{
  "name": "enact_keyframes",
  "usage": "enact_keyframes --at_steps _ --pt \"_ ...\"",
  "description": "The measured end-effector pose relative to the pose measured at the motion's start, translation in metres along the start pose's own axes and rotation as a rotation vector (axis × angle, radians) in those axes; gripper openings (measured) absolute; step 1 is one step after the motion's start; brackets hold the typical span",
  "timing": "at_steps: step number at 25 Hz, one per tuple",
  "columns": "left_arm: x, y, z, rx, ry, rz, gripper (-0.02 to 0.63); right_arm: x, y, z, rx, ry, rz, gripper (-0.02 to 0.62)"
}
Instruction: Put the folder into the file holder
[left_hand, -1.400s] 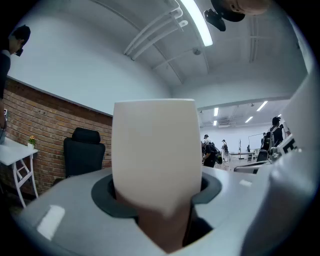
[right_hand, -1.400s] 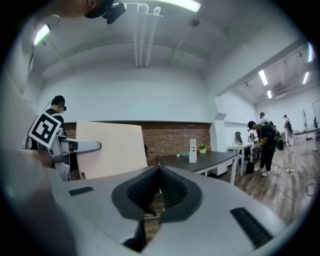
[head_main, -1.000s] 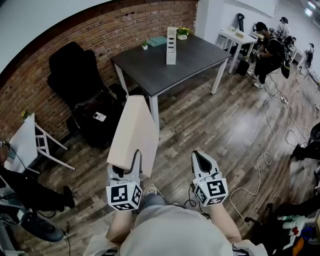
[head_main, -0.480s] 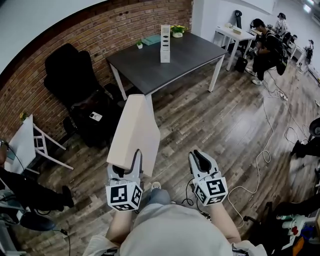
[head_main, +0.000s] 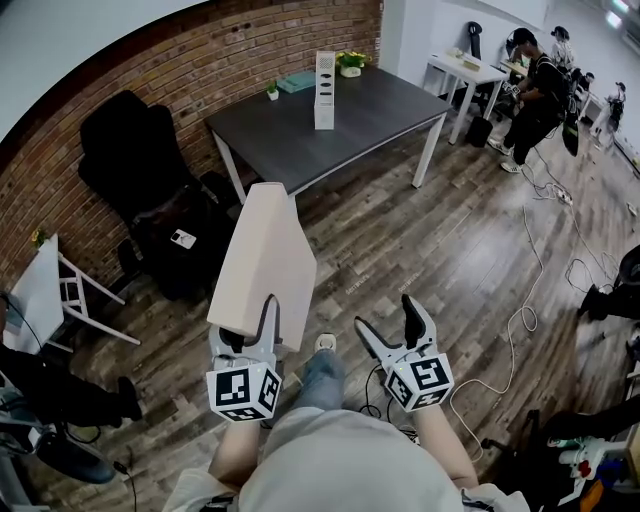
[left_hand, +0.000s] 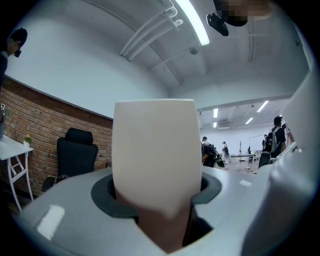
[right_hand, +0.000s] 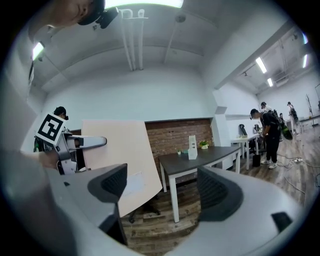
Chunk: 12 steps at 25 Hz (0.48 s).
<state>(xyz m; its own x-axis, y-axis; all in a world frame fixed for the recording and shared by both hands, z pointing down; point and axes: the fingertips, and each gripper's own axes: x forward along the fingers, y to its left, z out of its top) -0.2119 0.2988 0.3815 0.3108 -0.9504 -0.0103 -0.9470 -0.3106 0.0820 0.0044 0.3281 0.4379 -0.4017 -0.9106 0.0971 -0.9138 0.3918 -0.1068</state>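
Observation:
A large cream folder (head_main: 265, 260) stands upright in my left gripper (head_main: 255, 318), which is shut on its lower edge. In the left gripper view the folder (left_hand: 155, 155) fills the gap between the jaws. My right gripper (head_main: 388, 318) hangs beside it to the right; its jaws are opening and nothing is between them. In the right gripper view the folder (right_hand: 120, 160) stands to the left, apart from the right gripper (right_hand: 165, 187). The white file holder (head_main: 324, 77) stands upright on the dark table (head_main: 370, 115) ahead, also visible as the file holder (right_hand: 192, 147) in the right gripper view.
A black office chair (head_main: 130, 150) stands left of the table by the brick wall. A small plant (head_main: 350, 62) and a green item (head_main: 295, 82) lie at the table's far edge. A white side table (head_main: 40, 290) is at left. A person (head_main: 535, 85) and floor cables (head_main: 540, 260) are at right.
The right gripper's jaws have gone from shut to wide apart. The view has shifted a little towards the dark table. The left gripper still holds the folder the same way.

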Motion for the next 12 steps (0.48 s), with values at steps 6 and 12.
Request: enact_keyframes --at_steps 6,12 --pt "0.047 0.01 0.001 -0.011 -0.007 -0.003 0.273 0.039 -0.024 0.002 -0.004 0.003 -0.013 0.437" --pt "0.112 0.025 0.0 -0.017 -0.007 -0.008 0.273 0.09 -0.057 0.007 -0.004 0.01 -0.034 0.445"
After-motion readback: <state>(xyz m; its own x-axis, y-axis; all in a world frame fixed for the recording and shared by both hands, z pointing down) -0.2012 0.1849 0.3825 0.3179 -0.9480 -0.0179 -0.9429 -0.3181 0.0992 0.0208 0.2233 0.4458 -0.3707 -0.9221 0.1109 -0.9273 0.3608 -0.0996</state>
